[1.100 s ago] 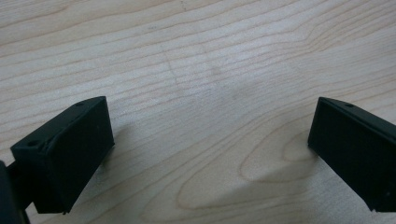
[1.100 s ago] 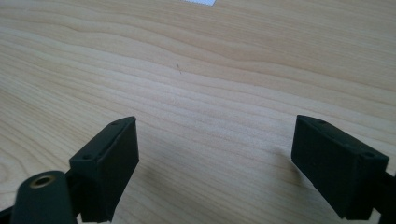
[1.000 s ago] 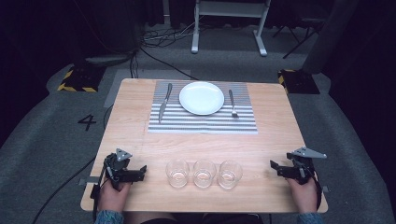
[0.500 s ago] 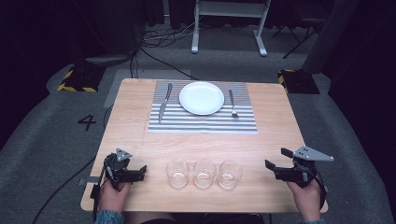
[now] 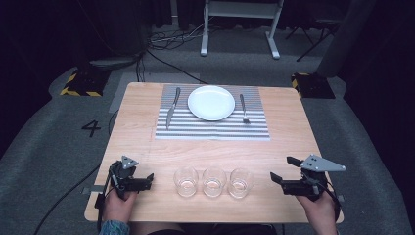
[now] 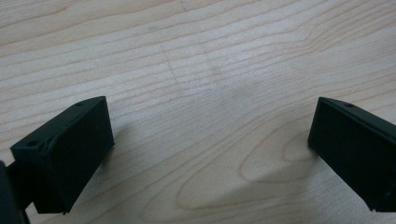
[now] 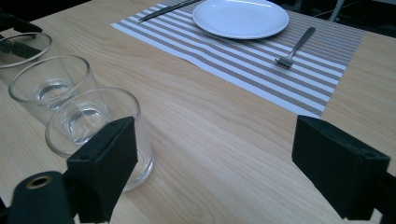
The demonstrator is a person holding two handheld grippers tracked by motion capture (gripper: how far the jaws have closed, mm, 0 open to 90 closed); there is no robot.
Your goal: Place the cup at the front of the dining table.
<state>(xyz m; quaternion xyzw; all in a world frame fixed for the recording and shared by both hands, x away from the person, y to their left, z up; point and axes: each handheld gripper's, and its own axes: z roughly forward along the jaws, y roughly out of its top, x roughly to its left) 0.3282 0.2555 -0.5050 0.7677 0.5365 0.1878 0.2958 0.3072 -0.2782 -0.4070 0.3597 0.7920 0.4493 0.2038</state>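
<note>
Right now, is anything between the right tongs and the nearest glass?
No. In the high view, only bare table separates the open right tongs from the nearest glass.

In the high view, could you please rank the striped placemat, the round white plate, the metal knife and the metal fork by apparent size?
Largest to smallest:
1. striped placemat
2. round white plate
3. metal knife
4. metal fork
The knife looks clearly longer than the fork; all four lie equally far from the camera.
</note>
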